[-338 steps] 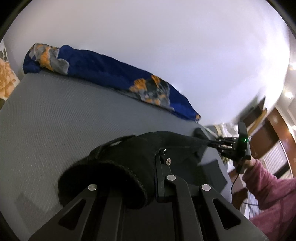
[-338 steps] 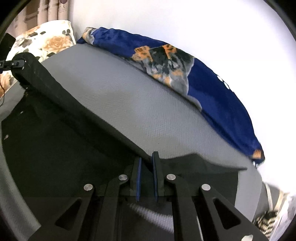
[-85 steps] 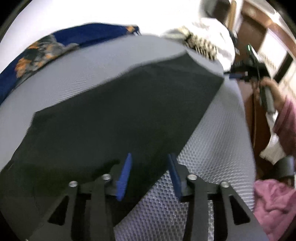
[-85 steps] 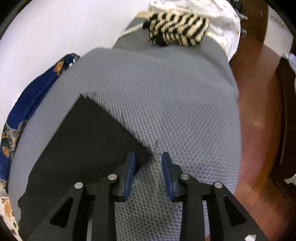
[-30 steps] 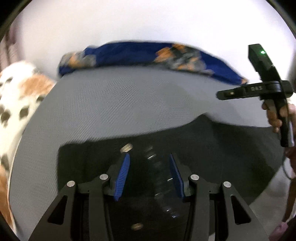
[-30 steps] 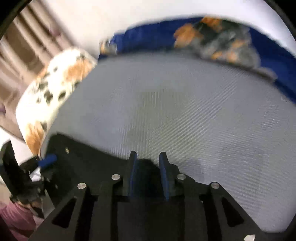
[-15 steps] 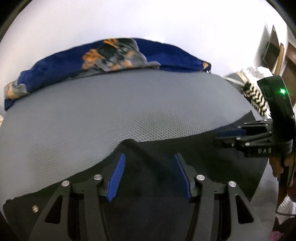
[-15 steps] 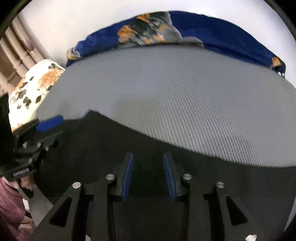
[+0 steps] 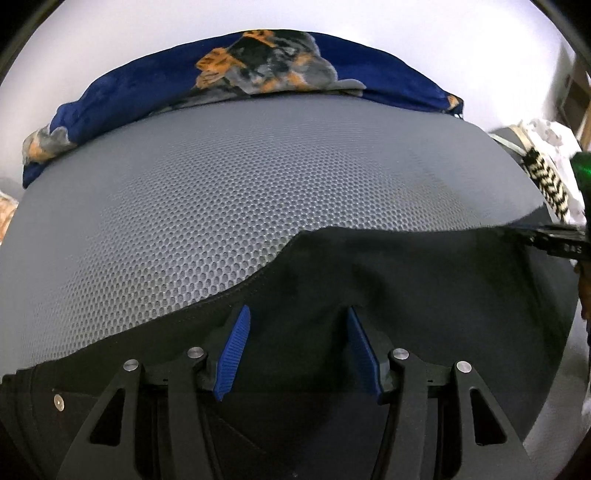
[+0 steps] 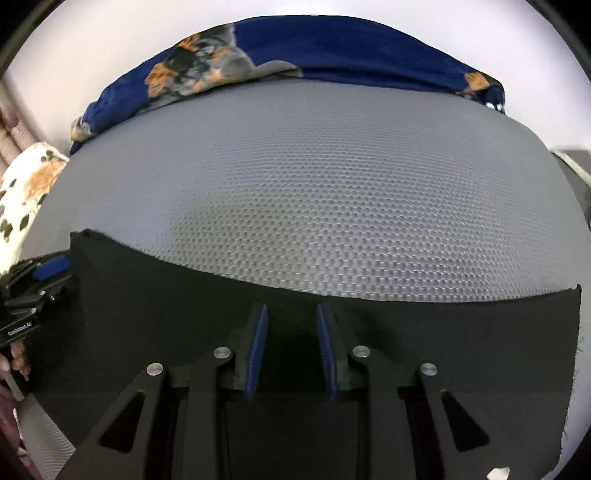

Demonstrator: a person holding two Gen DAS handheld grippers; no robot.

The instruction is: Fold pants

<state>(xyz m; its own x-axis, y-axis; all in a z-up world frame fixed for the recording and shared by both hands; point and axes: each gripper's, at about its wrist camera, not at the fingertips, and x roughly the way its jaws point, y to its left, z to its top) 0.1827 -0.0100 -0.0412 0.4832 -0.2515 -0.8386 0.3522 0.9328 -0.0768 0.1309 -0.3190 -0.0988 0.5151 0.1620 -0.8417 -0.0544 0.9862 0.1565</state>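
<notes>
Gray bumpy mat (image 9: 229,206) covers the bed in front of you, and a white wall (image 9: 147,33) stands behind it. Along the far edge of the mat lies a blue blanket (image 9: 147,85) with orange and gray patches.

Your black pants (image 9: 424,280) lie flat on the near part of the mat. In the right view the pants (image 10: 166,295) make a wide dark band, with a straight top edge and a cut corner on each side.

Your left claw (image 9: 297,347) sits low over the pants. Its blue pads (image 9: 234,350) stand wide apart, and only cloth shows between them. It holds nothing.

Your right claw (image 10: 291,343) is over the pants too. Its blue pads (image 10: 256,350) are parted, though less wide than the left ones. Nothing is pinched between them.

In the left view, your right claw (image 9: 554,240) pokes in from the right edge, by the far corner of the pants. It has small white letters on it, too blurry to read. A green light (image 9: 581,168) glows above it. A black and white striped cloth (image 9: 550,184) lies behind.

In the right view, your left claw (image 10: 44,273) shows at the left edge, beside the pants' corner. A small white label is on it, but you cannot read it. A flowery pillow (image 10: 26,192) lies past it.
</notes>
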